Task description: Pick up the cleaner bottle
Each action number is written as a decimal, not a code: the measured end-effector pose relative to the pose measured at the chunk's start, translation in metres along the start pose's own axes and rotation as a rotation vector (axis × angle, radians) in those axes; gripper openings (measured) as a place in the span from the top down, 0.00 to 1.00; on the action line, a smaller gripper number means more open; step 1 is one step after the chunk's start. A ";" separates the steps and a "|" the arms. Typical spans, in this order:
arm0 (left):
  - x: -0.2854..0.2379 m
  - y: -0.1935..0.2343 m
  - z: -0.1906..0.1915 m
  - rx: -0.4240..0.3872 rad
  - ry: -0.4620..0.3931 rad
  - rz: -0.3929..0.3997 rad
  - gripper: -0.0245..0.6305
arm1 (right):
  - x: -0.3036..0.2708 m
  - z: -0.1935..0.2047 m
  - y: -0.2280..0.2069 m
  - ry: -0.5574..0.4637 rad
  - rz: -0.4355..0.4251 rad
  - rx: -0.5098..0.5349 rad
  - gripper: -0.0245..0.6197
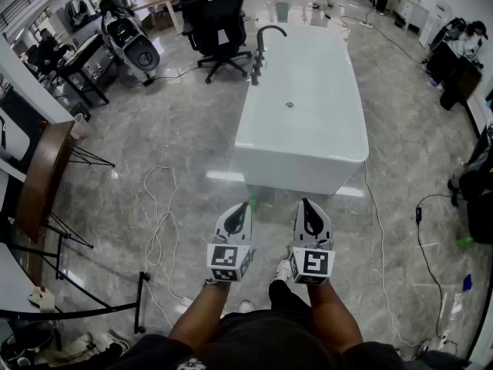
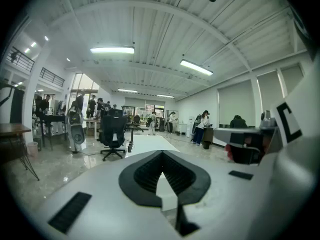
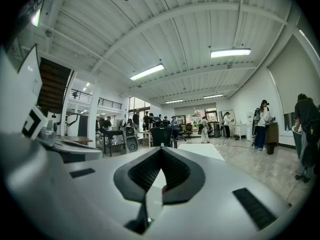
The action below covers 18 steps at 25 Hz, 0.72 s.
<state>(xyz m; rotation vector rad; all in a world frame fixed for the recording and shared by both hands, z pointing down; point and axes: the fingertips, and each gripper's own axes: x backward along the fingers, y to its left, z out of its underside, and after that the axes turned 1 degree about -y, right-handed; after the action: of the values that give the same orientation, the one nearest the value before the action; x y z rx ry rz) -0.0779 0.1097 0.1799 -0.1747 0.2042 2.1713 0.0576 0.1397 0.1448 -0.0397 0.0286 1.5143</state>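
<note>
I hold both grippers side by side, low in the head view, pointing at a white bathtub that stands on the grey floor ahead. My left gripper is shut with nothing in it, its jaws meeting at the tip. The right gripper is likewise shut and holds nothing. A small green object stands on the floor at the tub's near-left corner, just beyond the left gripper's tip. It is too small to tell whether it is the cleaner bottle.
A black faucet rises at the tub's far end, with a black office chair behind it. A white cable loops on the floor at left, near a wooden table. People stand at the room's far side.
</note>
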 end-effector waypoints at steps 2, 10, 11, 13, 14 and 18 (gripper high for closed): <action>-0.021 -0.001 -0.004 -0.005 -0.005 -0.007 0.95 | -0.019 0.003 -0.012 -0.002 -0.011 0.002 0.94; -0.058 -0.006 -0.016 -0.021 0.017 -0.060 0.95 | -0.050 -0.006 -0.044 -0.025 -0.042 -0.002 0.94; -0.062 -0.007 -0.017 -0.021 0.017 -0.065 0.95 | -0.051 -0.008 -0.047 -0.020 -0.046 -0.008 0.94; -0.074 -0.010 -0.023 -0.020 0.008 -0.073 0.95 | -0.057 -0.013 -0.056 -0.026 -0.045 -0.007 0.94; -0.080 -0.011 -0.025 -0.026 0.007 -0.075 0.95 | -0.061 -0.013 -0.059 -0.038 -0.042 -0.004 0.94; -0.095 -0.011 -0.028 -0.067 0.002 -0.071 0.95 | -0.066 -0.009 -0.060 -0.049 -0.044 -0.004 0.94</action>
<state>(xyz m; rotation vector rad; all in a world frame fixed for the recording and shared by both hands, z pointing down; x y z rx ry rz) -0.0137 0.0340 0.1705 -0.2195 0.1245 2.1089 0.1139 0.0704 0.1389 -0.0068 -0.0144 1.4705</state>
